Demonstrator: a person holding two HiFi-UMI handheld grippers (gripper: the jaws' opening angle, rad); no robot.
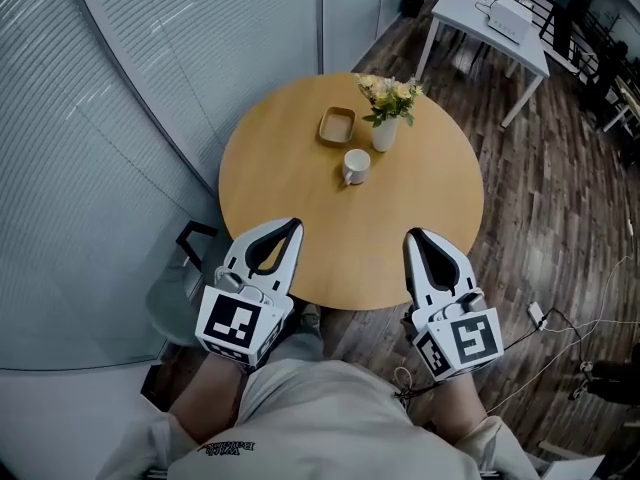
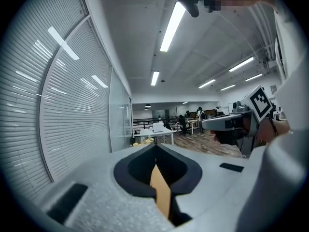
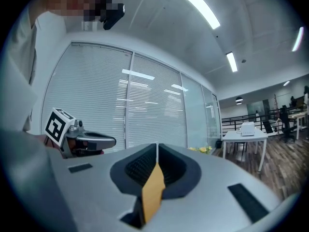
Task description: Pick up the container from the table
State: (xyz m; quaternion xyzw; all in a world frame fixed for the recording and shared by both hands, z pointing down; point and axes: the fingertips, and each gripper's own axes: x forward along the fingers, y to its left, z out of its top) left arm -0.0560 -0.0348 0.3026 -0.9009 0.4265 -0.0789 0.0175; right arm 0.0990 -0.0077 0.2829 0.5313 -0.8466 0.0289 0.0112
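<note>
Left gripper (image 1: 295,226) and right gripper (image 1: 411,238) — white shells, black linings, square-marker cubes (image 1: 235,323); pale grey sleeves (image 1: 140,446).

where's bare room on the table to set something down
The near half of the table, in front of the mug, is bare, as are the left and right rims. Crowded: far middle, where container, mug and flower vase cluster.

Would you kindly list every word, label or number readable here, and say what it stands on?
No text here can be read with certainty.
Shirt print: too small and upside down to read.
Left marker cube and right marker cube: black-and-white square patterns only, no words.
</note>
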